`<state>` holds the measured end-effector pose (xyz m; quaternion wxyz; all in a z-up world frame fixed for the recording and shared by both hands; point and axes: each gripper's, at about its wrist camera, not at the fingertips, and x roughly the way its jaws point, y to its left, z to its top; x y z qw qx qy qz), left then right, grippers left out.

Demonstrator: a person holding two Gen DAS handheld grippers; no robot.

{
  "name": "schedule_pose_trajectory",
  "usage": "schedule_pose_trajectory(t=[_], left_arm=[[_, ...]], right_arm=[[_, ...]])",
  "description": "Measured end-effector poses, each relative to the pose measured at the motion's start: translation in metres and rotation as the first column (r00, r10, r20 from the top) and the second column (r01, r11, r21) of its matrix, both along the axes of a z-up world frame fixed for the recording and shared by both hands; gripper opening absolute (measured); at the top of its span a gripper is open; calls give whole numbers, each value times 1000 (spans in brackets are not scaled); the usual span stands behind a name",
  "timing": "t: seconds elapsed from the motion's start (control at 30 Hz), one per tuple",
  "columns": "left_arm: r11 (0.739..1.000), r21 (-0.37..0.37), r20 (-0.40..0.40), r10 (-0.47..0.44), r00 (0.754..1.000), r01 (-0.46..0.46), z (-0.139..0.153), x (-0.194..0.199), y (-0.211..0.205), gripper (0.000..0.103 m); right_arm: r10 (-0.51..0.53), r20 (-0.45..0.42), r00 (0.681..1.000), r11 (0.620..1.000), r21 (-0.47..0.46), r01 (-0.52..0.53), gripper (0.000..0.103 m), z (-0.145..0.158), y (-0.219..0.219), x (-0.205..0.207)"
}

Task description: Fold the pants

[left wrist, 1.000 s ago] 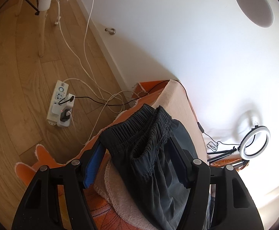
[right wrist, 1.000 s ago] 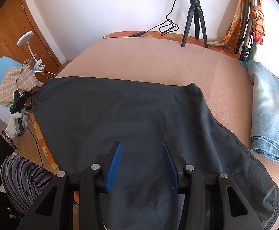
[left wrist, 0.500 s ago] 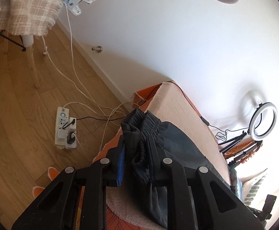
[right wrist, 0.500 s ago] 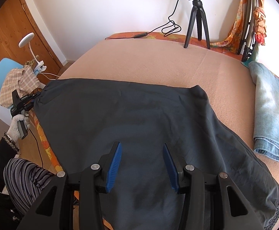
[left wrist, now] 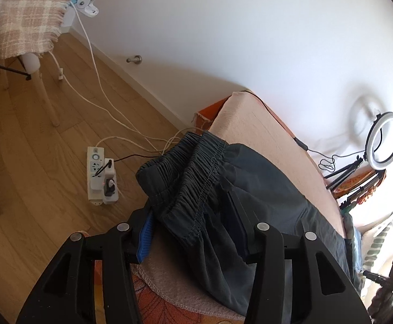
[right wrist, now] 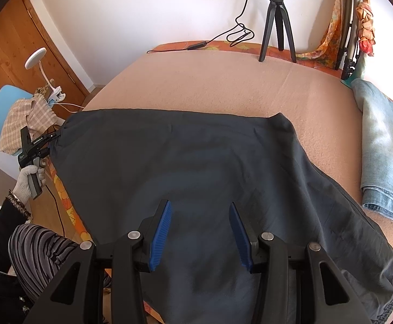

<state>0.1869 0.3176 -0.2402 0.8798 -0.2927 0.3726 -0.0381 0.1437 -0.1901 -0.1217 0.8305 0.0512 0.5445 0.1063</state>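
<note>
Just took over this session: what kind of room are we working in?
Most likely a home bedroom: the dark pants lie on a bed with a peach cover, beside a wooden door and a power strip on wood flooring.

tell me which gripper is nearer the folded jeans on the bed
Right. The right gripper hovers open over the dark pants, with the folded jeans just off to its right. The left gripper is at the pants' waistband, at the bed's far left edge.

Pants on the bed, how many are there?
2. The dark pants lie spread across the middle of the bed; the blue jeans lie folded at its right edge. More could be hidden.
</note>
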Motion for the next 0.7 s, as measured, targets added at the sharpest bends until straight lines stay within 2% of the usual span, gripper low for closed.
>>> schedule_pose_trajectory(t=[0.1,0.13,0.2,0.23,0.3,0.53,0.7], left_arm=[[993,111,29,-55,998,52,5,-3,-11,44],[989,137,37,-61,997,56,6,-4,-12,34],[988,147,53,-46,998,37,9,-5,-9,20],[991,131,69,-38,997,28,11,-7,-5,18],[992,127,103,-26,994,13,16,-9,-2,16],[965,259,161,-80,984,36,46,-5,-24,13],[948,300,220,-178,959,107,76,-8,-54,12]], right_arm=[[-4,-5,1000,1000,9,4,47,-2,0,1],[-5,-7,1000,1000,12,5,47,-2,1,2],[-2,-8,1000,1000,11,2,47,-3,2,3],[2,-8,1000,1000,8,-2,47,-3,3,3],[8,-8,1000,1000,4,-8,47,-3,5,3],[19,-23,1000,1000,14,-19,47,-8,13,3],[32,-36,999,998,62,-29,47,-14,21,9]])
